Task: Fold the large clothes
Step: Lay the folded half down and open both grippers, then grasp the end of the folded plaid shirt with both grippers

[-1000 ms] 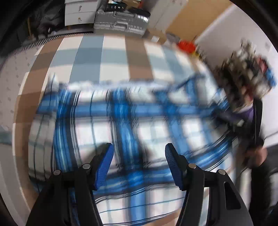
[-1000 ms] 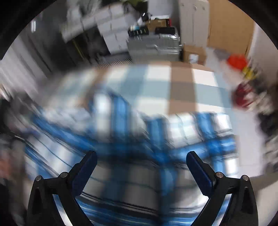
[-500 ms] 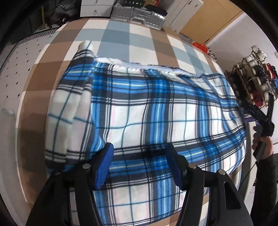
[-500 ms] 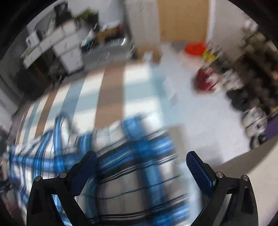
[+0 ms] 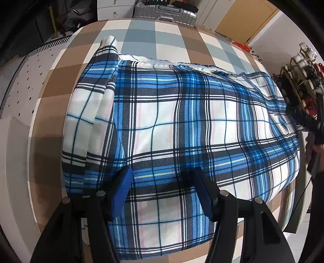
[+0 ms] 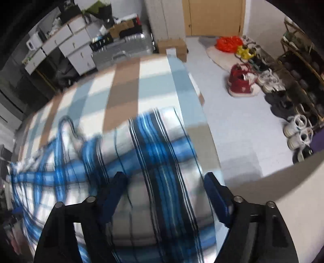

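A table under a brown, grey-blue and white checked cloth (image 5: 141, 30) fills both views, a silver suitcase (image 5: 164, 12) behind it and shoes (image 6: 243, 83) lined up on the floor to the right. Spread across the table is the blue plaid garment (image 5: 182, 125), folded over, with a narrower flap lying along its left edge. The left gripper (image 5: 164, 190) points down over its near portion, fingers parted with the flat fabric showing between them; whether they pinch it I cannot tell. Over at the garment's right end, blurred, the right gripper (image 6: 166, 194) has jaws that have just been closing, cloth between its fingers, not gripped.
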Demonstrator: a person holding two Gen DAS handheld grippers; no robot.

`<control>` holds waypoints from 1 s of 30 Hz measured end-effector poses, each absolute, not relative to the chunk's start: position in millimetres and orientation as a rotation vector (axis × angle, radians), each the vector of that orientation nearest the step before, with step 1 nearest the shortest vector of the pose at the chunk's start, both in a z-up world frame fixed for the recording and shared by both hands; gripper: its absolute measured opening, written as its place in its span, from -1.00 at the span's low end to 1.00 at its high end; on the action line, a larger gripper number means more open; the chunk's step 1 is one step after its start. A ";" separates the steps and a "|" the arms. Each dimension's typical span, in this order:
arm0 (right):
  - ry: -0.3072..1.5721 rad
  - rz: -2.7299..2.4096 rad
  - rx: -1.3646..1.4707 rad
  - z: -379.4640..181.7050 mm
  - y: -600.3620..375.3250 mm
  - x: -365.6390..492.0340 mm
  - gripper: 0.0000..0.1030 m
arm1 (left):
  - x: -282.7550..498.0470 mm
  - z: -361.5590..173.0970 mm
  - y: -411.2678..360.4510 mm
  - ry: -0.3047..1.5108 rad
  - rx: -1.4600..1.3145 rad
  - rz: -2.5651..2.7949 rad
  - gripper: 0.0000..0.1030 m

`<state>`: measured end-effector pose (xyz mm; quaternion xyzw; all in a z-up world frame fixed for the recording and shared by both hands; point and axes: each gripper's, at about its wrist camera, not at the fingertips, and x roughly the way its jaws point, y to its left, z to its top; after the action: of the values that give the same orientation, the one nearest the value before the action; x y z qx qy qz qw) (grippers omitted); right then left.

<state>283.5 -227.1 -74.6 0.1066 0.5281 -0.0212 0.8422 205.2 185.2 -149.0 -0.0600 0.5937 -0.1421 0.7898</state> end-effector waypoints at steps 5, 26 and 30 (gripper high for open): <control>1.173 -0.014 0.181 -90.5 -215.9 321.4 0.39 | 209.2 -152.4 178.3 1.284 -0.111 -0.300 0.09; 1.049 -0.165 0.387 -62.9 -276.0 295.4 0.68 | 197.9 -153.0 195.9 1.275 -0.116 -0.306 0.09; 0.979 -0.044 0.452 -42.1 -275.1 267.2 0.88 | 185.2 -149.3 202.2 1.287 -0.165 -0.313 0.09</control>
<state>267.2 -275.1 -42.1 0.2151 0.4661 -0.0211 0.8579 185.2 202.2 -149.3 -0.0766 0.5967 -0.1451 0.7855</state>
